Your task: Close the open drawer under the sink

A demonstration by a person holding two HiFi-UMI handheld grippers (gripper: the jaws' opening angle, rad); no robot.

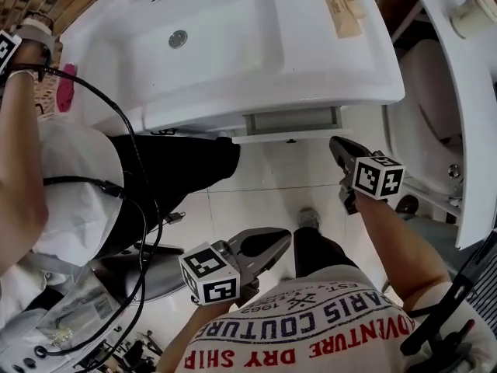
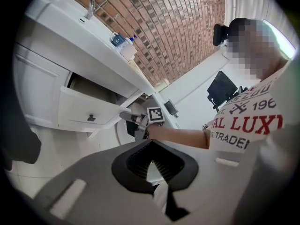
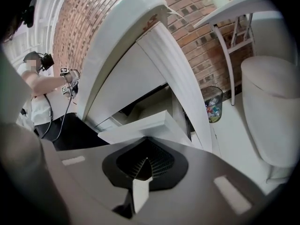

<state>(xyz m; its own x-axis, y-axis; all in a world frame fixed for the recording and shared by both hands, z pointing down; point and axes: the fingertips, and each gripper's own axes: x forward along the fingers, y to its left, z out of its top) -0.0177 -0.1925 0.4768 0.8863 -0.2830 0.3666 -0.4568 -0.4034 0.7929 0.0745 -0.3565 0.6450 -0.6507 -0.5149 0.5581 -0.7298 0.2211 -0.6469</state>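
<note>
2 sets of ribbed jaws together, left gripper and right gripper; boxy white drawer open.

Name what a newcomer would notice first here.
The open drawer juts out beneath the white sink, top centre of the head view. The right gripper, jaws together and empty, hangs by its right corner. The left gripper, also shut, sits lower near the person's shirt.
</note>
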